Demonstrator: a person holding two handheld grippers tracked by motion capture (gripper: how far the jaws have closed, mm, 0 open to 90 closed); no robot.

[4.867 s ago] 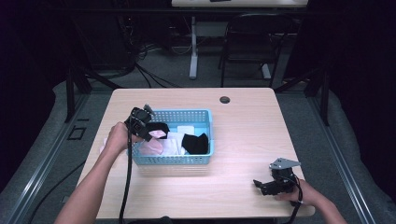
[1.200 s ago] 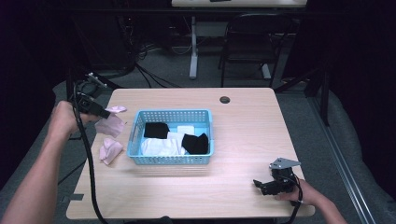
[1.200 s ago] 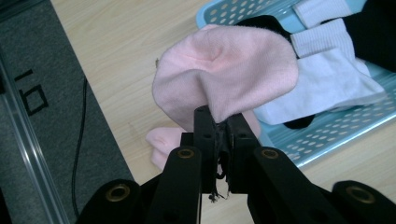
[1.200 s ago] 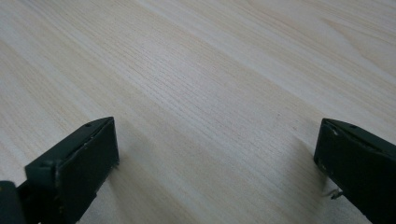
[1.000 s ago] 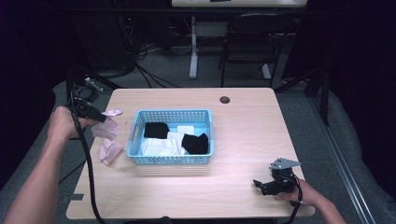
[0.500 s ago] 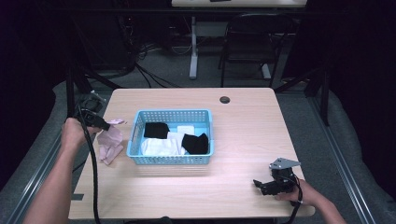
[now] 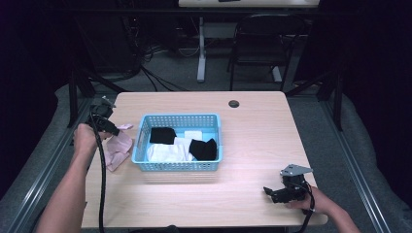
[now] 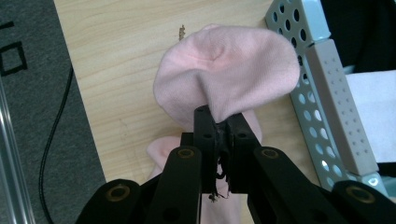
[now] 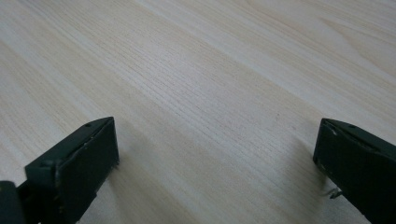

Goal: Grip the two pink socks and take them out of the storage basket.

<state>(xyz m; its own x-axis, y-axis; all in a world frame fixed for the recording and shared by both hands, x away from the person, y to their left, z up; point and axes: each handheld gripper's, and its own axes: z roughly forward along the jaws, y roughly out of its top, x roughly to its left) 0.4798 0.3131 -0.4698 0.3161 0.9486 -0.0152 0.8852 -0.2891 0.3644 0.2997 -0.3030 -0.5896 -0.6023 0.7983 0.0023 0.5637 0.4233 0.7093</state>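
The left tool (image 8: 218, 133) is clamped on a fold of a pink sock (image 8: 224, 74), which lies on the desk (image 7: 252, 121) just beside the left wall of the blue basket (image 7: 145, 127), over a second pink piece. The grip takes only a small pinch of cloth, so I think the sock may slip out if the hand pulls quickly, or it may drag the piece under it along. The cloth may also catch on the basket wall, because it is so near. The left hand (image 7: 85, 138) is held at the desk's left edge, with the forearm reaching forward from below. The right tool (image 7: 284, 190) rests low near the front right corner, its jaws wide apart, holding nothing.
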